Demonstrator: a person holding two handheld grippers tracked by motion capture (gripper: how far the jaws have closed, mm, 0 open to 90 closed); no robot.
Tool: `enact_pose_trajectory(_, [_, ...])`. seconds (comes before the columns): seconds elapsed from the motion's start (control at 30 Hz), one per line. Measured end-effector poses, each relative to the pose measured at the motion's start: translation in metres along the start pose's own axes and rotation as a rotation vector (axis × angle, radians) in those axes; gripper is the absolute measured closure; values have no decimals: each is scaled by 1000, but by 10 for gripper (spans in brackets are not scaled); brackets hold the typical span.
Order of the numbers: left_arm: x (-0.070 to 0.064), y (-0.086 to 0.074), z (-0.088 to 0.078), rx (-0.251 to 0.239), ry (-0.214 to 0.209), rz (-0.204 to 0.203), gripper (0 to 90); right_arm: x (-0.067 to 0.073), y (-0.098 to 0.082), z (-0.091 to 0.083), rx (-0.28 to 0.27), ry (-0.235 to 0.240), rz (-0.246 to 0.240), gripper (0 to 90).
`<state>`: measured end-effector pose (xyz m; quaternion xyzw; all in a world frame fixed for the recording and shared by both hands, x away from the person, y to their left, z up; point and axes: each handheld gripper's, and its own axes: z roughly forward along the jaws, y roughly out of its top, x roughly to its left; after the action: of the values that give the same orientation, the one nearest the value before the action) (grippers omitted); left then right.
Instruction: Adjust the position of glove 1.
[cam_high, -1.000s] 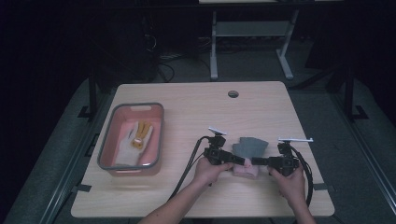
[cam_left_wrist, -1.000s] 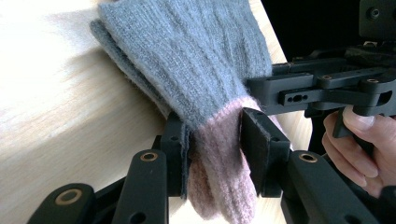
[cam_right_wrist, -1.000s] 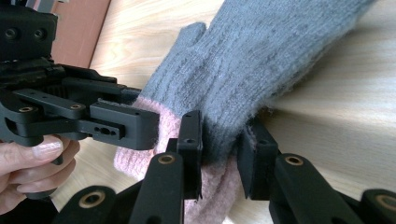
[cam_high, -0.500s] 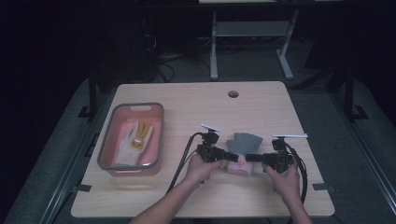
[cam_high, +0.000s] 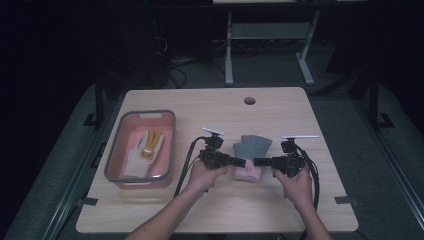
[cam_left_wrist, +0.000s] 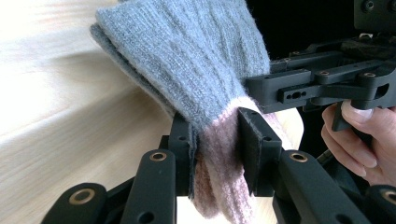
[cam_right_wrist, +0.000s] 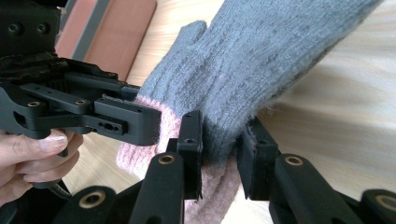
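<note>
- Left hand-held gripper (cam_left_wrist: 215, 154) — clamped on the knit glove (cam_high: 251, 152) at its pink cuff.
- Right hand-held gripper (cam_right_wrist: 219, 149) — pinching the same glove above the wooden surface (cam_high: 280, 112).

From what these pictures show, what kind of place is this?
Probably a lab or studio set up for recording, not a home. A bare wooden table stands in a dark room, cables lie on the floor behind it, and a person's left gripper and right gripper both pinch a grey and pink knitted glove.
</note>
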<state>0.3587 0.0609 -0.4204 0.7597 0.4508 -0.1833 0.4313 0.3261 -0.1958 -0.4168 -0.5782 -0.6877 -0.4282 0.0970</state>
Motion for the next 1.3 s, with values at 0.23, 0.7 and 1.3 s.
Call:
enact_pose_trajectory(0.23, [1, 3, -14, -21, 6, 3, 684, 11, 9, 4, 7, 6, -20, 725])
enact_pose_trajectory(0.7, [8, 8, -42, -40, 14, 8, 683, 33, 26, 14, 24, 19, -63, 725])
enact_pose_trajectory(1.3, [16, 15, -77, -90, 24, -4, 683, 61, 51, 29, 48, 51, -105, 725])
